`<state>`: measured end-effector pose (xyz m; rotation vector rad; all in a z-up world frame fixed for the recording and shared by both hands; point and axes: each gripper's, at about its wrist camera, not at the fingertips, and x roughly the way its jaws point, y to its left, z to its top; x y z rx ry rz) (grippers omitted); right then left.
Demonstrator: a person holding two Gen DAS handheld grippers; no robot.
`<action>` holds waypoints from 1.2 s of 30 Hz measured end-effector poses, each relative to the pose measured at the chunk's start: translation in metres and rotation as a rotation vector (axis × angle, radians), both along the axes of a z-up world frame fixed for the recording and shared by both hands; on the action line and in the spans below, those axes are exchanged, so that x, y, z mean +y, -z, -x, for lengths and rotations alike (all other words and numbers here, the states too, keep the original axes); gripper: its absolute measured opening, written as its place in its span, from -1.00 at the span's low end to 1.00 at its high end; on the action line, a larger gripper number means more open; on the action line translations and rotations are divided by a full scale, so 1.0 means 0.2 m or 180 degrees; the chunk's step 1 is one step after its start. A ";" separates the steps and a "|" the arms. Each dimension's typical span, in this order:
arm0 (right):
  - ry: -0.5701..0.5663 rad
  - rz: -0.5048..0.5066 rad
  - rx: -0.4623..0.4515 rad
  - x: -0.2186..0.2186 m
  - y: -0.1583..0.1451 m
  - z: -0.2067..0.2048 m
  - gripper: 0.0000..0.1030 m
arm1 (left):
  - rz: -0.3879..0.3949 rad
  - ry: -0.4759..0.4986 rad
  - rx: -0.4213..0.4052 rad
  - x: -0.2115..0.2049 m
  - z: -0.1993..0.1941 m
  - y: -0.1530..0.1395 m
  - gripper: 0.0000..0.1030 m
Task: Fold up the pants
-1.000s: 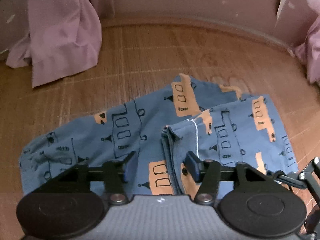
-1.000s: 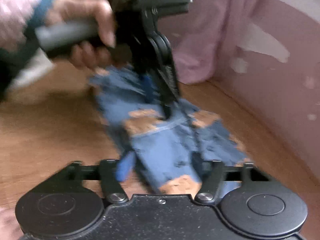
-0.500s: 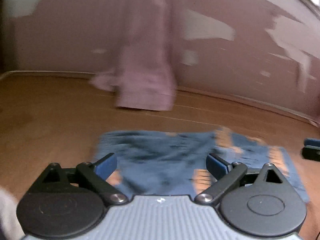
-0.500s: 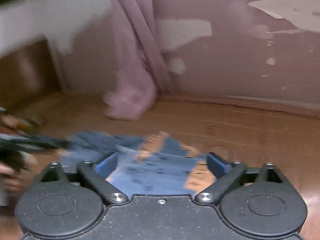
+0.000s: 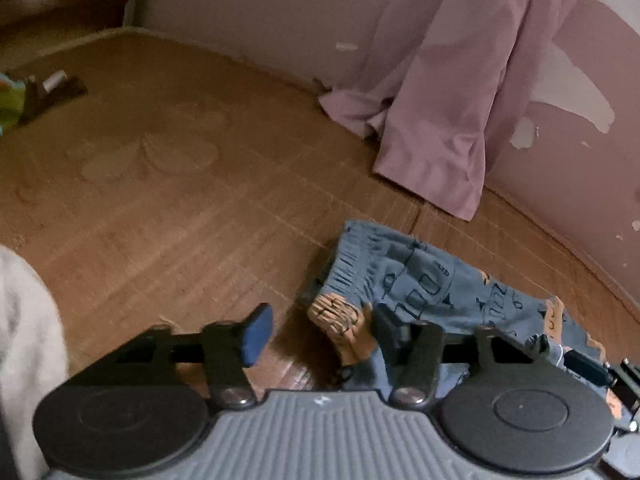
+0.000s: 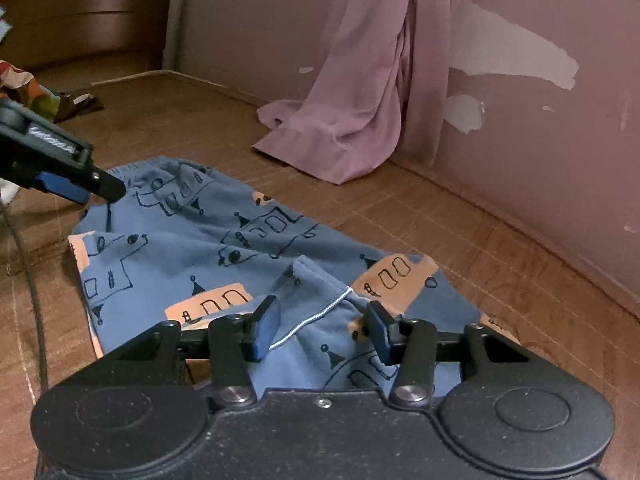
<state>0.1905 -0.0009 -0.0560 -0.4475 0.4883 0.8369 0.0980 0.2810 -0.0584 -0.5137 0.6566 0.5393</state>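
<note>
The blue pants point(image 6: 224, 236) with orange patches and black drawings lie folded over on the brown woven mat point(image 6: 460, 240). My right gripper point(image 6: 322, 326) is open, low over the near end where a white-stitched hem point(image 6: 320, 314) runs between its fingers. My left gripper point(image 5: 320, 334) is open at the gathered waistband point(image 5: 352, 272), whose orange corner sits between the fingers, close to the right one. In the right wrist view the left gripper point(image 6: 86, 186) touches the far left waistband corner. How many layers lie under the top fold is hidden.
A pink curtain point(image 6: 360, 92) hangs against the pink peeling wall point(image 6: 540, 140) and pools on the mat just beyond the pants. Colourful clutter point(image 6: 24, 88) lies far left. A black cable point(image 6: 34, 300) trails along the left side. A white sleeve point(image 5: 24, 340) shows at the left.
Both cameras swung from a close look at the pants to low views toward the wall. The left gripper shifted to the waistband corner, and both jaws stand wider than a second ago.
</note>
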 end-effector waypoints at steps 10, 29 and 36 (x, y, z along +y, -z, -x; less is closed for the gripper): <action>-0.0076 0.0065 0.0007 -0.04 0.01 -0.03 -0.04 | -0.0371 0.0331 0.0222 -0.18 -0.08 -0.03 -0.48; 0.0295 -0.0184 0.0342 -0.19 0.05 0.02 0.00 | -0.2276 0.1594 0.0361 -1.02 -0.09 0.00 -0.58; 0.0316 -0.0264 0.0350 -0.20 0.06 0.02 0.00 | -0.2071 0.1484 0.0491 -0.78 -0.11 0.09 -0.25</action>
